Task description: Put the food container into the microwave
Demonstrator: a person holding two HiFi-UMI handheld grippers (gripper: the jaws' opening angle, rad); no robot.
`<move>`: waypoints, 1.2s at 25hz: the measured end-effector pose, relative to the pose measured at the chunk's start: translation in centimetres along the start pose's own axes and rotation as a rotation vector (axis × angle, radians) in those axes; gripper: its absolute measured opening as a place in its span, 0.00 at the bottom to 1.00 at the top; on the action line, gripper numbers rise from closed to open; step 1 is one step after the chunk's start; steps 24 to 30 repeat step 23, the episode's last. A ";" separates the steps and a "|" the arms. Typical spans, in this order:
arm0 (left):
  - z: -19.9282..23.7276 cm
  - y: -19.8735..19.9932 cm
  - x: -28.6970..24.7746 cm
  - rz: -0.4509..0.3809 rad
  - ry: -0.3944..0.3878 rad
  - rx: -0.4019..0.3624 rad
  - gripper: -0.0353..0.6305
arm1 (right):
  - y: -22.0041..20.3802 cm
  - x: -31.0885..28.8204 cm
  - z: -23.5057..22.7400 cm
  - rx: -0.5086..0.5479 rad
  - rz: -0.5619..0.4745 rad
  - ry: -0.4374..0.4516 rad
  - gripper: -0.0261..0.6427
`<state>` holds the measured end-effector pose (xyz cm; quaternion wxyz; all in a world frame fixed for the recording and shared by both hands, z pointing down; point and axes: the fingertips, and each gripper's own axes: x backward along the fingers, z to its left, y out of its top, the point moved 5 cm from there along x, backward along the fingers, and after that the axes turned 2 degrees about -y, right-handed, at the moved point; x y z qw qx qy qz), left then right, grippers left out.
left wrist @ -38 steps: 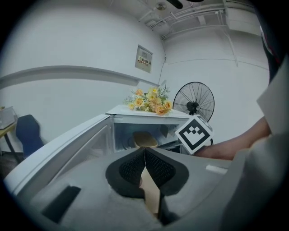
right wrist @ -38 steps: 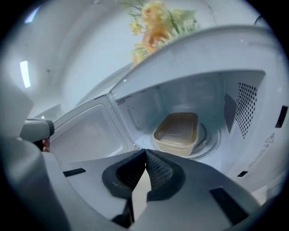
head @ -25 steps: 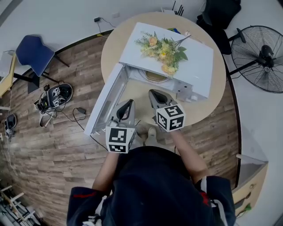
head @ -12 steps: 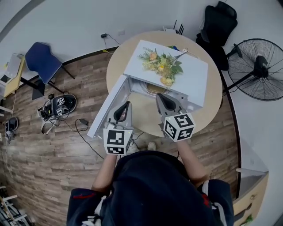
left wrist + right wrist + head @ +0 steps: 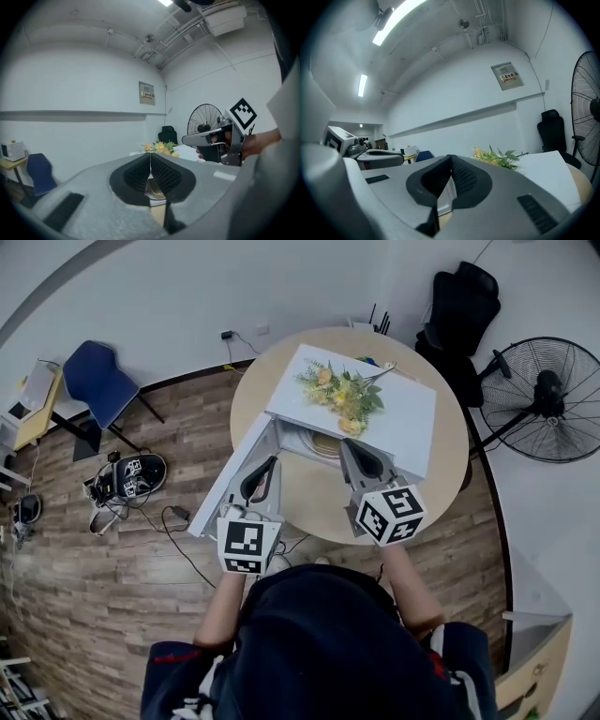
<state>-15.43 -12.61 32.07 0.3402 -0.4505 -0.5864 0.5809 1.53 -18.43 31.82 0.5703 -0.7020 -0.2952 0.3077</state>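
Centre frame, a round container (image 5: 324, 442) sits inside the open microwave (image 5: 403, 423). Just below, the left gripper (image 5: 266, 465) and right gripper (image 5: 356, 450) hover, both closed and empty. Probably light and rigid; grip its rim.

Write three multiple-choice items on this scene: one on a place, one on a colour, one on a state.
1. The flowers lie: A on top of the microwave; B on the floor; C on the fan.
2. The chair at the head view's left is: A red; B blue; C green.
3. The microwave's door is: A shut; B open; C taken off.

Answers: 1 A, the flowers rest on the white microwave's top. 2 B, its seat and back are blue. 3 B, the door stands swung out to the left, attached at its hinge.
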 end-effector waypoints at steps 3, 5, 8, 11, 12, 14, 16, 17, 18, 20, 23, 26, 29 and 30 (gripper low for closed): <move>-0.2 0.5 0.0 -0.014 0.000 -0.006 0.08 | 0.3 0.3 -0.1 0.003 -0.010 -0.005 0.06; -0.3 0.8 0.0 -0.019 -0.002 -0.016 0.08 | 0.5 0.4 0.0 0.014 -0.014 -0.008 0.06; -0.6 1.1 -0.2 -0.024 -0.004 -0.025 0.08 | 0.7 0.4 0.1 0.030 -0.019 -0.009 0.06; -0.7 1.2 -0.2 -0.028 -0.004 -0.025 0.08 | 0.7 0.6 0.1 0.025 -0.022 -0.009 0.06; -0.7 1.3 -0.1 -0.030 -0.003 -0.026 0.08 | 0.7 0.6 0.1 0.024 -0.023 -0.009 0.06; -0.6 1.5 -0.1 -0.032 -0.001 -0.027 0.08 | 0.9 0.6 0.1 0.021 -0.026 -0.009 0.06; -0.6 1.6 -0.1 -0.034 0.000 -0.029 0.08 | 0.9 0.6 0.1 0.020 -0.027 -0.008 0.06; -0.6 1.6 -0.1 -0.035 0.000 -0.029 0.08 | 0.9 0.6 0.0 0.019 -0.027 -0.008 0.06; -0.7 1.6 -0.1 -0.036 0.000 -0.029 0.08 | 0.9 0.6 0.0 0.019 -0.027 -0.007 0.06; -0.7 1.5 -0.2 -0.037 0.001 -0.030 0.08 | 0.9 0.6 0.0 0.017 -0.028 -0.005 0.06; -0.7 1.6 -0.1 -0.037 0.001 -0.030 0.08 | 0.9 0.5 0.0 0.013 -0.028 -0.002 0.06; -0.7 1.6 -0.1 -0.037 0.001 -0.030 0.08 | 0.9 0.5 0.0 0.013 -0.028 -0.002 0.06; -0.7 1.6 -0.1 -0.037 0.001 -0.030 0.08 | 0.9 0.5 0.0 0.013 -0.028 -0.002 0.06; -0.7 1.6 -0.1 -0.037 0.001 -0.030 0.08 | 0.9 0.5 0.0 0.013 -0.028 -0.002 0.06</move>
